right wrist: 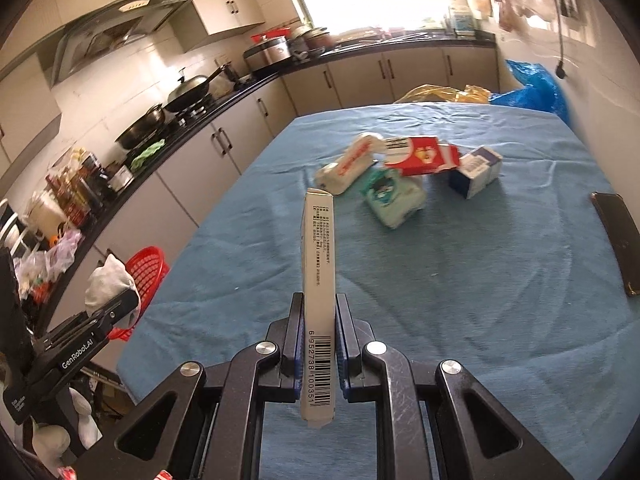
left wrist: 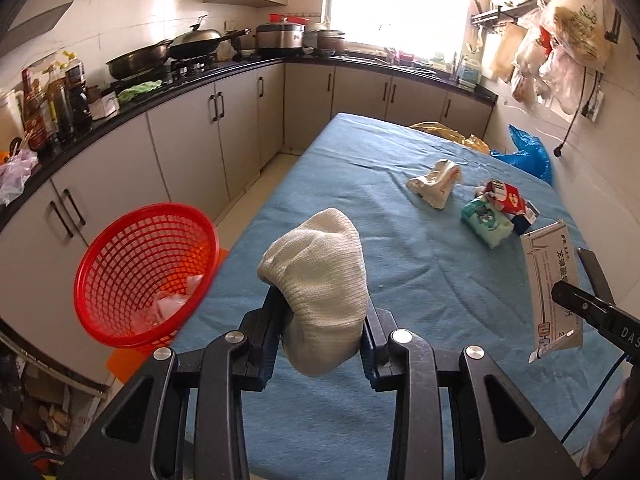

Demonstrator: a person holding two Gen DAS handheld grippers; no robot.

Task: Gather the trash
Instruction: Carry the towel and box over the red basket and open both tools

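Left tool (left wrist: 324, 320) is gripping a white knit sock (left wrist: 320, 280), jaws partly closed and pressing on its bunched lower half; sock is filling the centre of the left wrist view, above the blue-covered desk (left wrist: 400, 240). Right tool (right wrist: 319, 320) is clamping a flat white carton (right wrist: 319, 300) edge-on, jaws narrow, barcode end sticking out toward the camera at bottom centre of the right wrist view. Same carton is showing at the right edge of the left view (left wrist: 554, 292), held by the right tool there. Red mesh basket (left wrist: 148, 276) is sitting at lower left of the left view, just off the desk's left edge, tilted with its mouth facing the camera, some clear crumpled stuff lying inside. Remaining trash is lying on the desk, upper right of centre: crumpled white wrapper (left wrist: 436, 182), red-and-white carton (left wrist: 506, 198), green tissue pack (left wrist: 486, 222), blue-and-white box (right wrist: 476, 174), all clustered and touching or nearly so. Dark phone (right wrist: 618, 240) is lying at the right edge of the right view. Yellow bag (left wrist: 452, 132) and blue bag (left wrist: 528, 152) are sitting beyond the desk's far end.
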